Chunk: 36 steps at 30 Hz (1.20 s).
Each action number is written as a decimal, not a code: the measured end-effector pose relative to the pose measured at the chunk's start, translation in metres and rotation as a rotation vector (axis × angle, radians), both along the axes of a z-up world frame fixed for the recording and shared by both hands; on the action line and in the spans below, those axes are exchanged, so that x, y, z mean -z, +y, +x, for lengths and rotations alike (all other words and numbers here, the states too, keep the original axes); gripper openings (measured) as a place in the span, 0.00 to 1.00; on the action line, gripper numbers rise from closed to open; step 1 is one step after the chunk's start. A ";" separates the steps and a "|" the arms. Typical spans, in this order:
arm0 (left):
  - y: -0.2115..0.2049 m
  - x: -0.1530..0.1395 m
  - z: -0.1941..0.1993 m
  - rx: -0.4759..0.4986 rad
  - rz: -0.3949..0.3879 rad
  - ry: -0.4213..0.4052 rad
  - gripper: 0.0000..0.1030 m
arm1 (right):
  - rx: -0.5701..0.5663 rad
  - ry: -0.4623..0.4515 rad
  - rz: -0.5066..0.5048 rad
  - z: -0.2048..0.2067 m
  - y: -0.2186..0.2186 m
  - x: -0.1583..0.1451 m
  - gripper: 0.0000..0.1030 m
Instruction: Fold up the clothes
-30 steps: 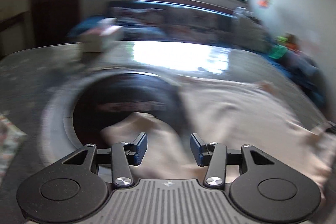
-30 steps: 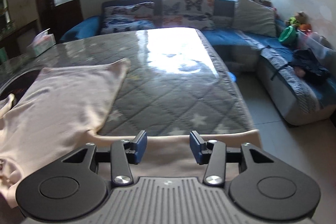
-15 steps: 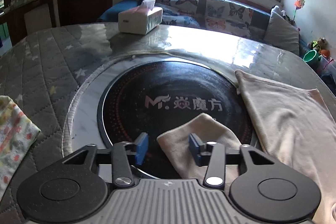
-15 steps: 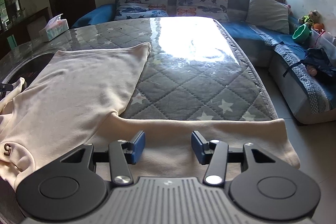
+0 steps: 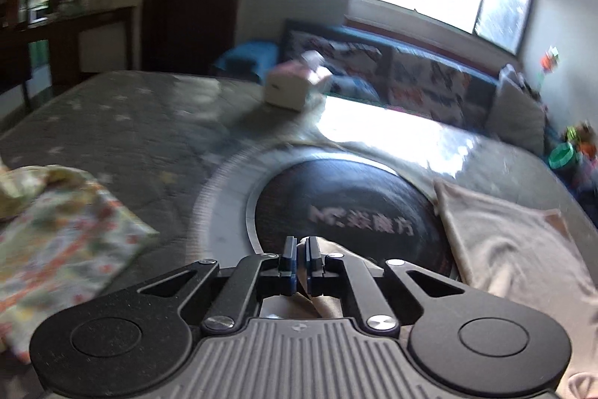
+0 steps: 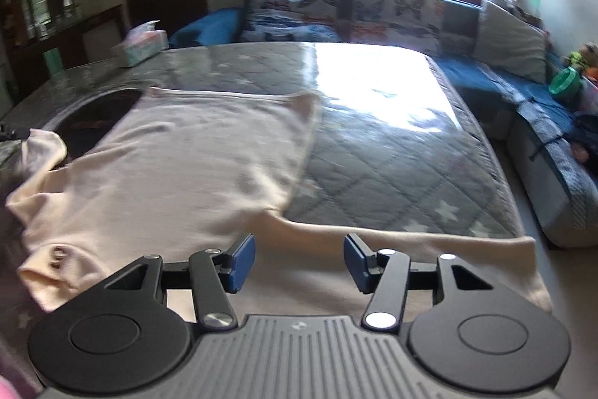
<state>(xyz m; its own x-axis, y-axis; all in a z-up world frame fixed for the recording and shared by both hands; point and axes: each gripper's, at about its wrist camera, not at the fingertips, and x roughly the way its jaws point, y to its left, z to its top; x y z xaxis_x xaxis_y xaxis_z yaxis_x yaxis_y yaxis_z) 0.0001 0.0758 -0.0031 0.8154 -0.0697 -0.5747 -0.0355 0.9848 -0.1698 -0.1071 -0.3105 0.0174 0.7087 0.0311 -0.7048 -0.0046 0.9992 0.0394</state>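
Cream shirt (image 6: 179, 171): your left gripper (image 5: 301, 258) pinches its sleeve (image 5: 329, 249); your right gripper (image 6: 299, 262) stands spread, having just widened; tissue box (image 5: 295, 88) at twelve o'clock.

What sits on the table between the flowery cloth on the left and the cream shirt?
In the left wrist view, a round black cooktop with a pale ring lies between the flowery cloth and the cream shirt.

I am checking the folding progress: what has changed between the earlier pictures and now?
The left gripper has just closed its jaws on the sleeve of the cream shirt, which lay between the open jaws half a second ago. The right gripper has opened its jaws a little, above the other sleeve, gripping nothing. The shirt, tissue box and patterned cloth stayed put.
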 end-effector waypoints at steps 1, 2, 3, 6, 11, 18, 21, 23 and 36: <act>0.006 -0.005 -0.009 -0.018 -0.006 -0.017 0.05 | -0.029 -0.001 0.003 0.000 0.006 -0.003 0.52; 0.011 -0.009 -0.019 -0.030 -0.007 -0.038 0.05 | -0.062 -0.002 0.008 0.000 0.014 -0.005 0.52; 0.016 -0.012 -0.028 -0.039 -0.002 -0.057 0.05 | -0.099 -0.002 0.014 0.000 0.022 -0.007 0.52; 0.025 -0.007 -0.044 -0.076 0.022 -0.051 0.05 | -0.216 0.006 0.029 0.001 0.050 -0.008 0.52; 0.037 0.015 -0.061 -0.134 0.027 0.008 0.05 | -0.414 0.050 0.039 0.004 0.096 0.002 0.52; 0.046 0.023 -0.061 -0.153 0.056 0.069 0.05 | -0.572 0.121 0.022 -0.001 0.126 0.014 0.52; 0.048 0.022 -0.057 -0.158 0.029 0.079 0.09 | -0.591 0.117 0.023 -0.003 0.125 0.007 0.52; 0.045 0.016 -0.055 -0.162 0.029 0.058 0.11 | -0.580 0.095 0.037 -0.002 0.121 -0.001 0.52; -0.065 0.013 -0.040 0.306 -0.080 0.090 0.11 | -0.628 0.063 0.076 0.021 0.150 0.002 0.51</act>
<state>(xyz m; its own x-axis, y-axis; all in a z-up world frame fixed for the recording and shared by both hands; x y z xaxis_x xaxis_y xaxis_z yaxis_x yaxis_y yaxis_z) -0.0403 0.0103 -0.0162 0.6960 -0.3513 -0.6262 0.2416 0.9359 -0.2565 -0.0863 -0.1609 0.0150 0.4961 0.4791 -0.7241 -0.5843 0.8011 0.1297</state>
